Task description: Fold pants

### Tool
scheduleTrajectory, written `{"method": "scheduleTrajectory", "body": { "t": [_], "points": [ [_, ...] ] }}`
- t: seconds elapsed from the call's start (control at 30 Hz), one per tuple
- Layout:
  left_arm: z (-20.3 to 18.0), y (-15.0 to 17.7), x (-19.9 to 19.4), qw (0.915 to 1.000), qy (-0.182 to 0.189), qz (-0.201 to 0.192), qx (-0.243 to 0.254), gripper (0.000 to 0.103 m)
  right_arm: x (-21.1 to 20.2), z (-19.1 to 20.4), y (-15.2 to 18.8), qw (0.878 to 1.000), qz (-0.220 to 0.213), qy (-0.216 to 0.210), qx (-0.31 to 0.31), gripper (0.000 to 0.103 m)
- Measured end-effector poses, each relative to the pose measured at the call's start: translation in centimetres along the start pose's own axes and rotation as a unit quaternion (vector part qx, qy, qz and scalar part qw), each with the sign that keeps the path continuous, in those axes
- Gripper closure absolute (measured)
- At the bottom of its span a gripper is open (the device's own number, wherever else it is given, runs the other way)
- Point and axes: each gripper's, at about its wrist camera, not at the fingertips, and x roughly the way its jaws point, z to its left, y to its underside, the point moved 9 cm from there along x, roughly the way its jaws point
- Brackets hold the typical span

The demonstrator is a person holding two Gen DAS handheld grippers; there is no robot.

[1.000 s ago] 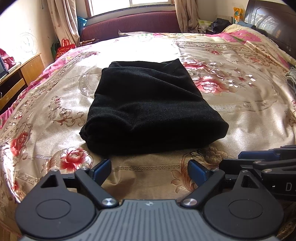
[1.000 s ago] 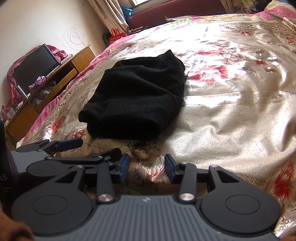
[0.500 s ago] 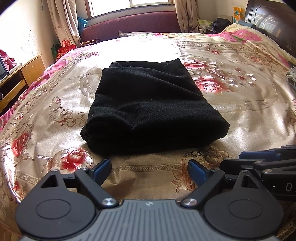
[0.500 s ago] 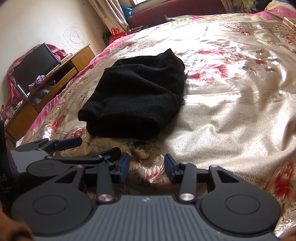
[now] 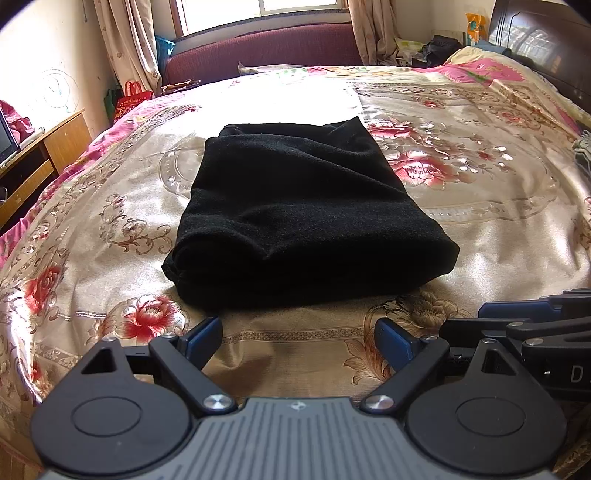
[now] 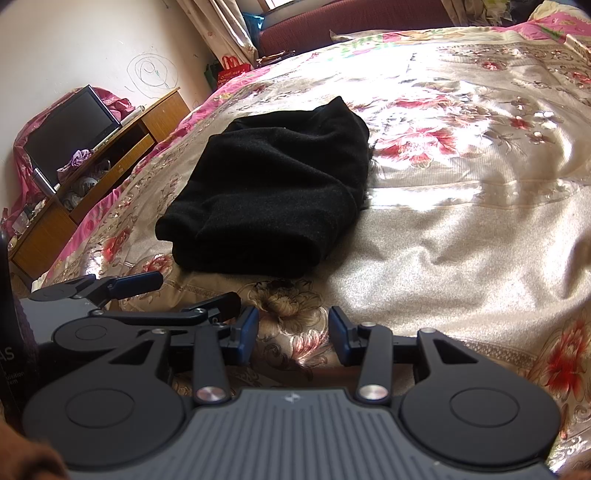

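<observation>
The black pants (image 5: 306, 218) lie as a thick folded bundle on the floral bedspread (image 5: 480, 229), near the bed's middle, so the folding looks finished or close to it. The left gripper (image 5: 298, 338) hangs just short of the bundle's near edge, jaws spread wide and empty. The right gripper (image 6: 292, 328) sits to its right, jaws partly apart, holding nothing. Any next move would only call for tidying an edge. The bundle's long axis runs near to far, folded edge nearest.

Sunlit window (image 5: 258, 11) behind maroon sofa (image 5: 258, 48); wooden cabinet (image 6: 92, 177) (holding a television (image 6: 70, 133)) beside scribbled wall (image 6: 74, 44).
</observation>
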Motion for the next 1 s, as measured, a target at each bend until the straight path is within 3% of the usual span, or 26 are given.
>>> {"method": "scheduleTrajectory", "body": {
  "t": [1.0],
  "points": [
    [0.17,-0.14,-0.11,1.0,-0.009,-0.004,0.001,0.001,0.02,0.03,0.17,1.0,0.0,0.0,-0.002,0.059]
  ]
}}
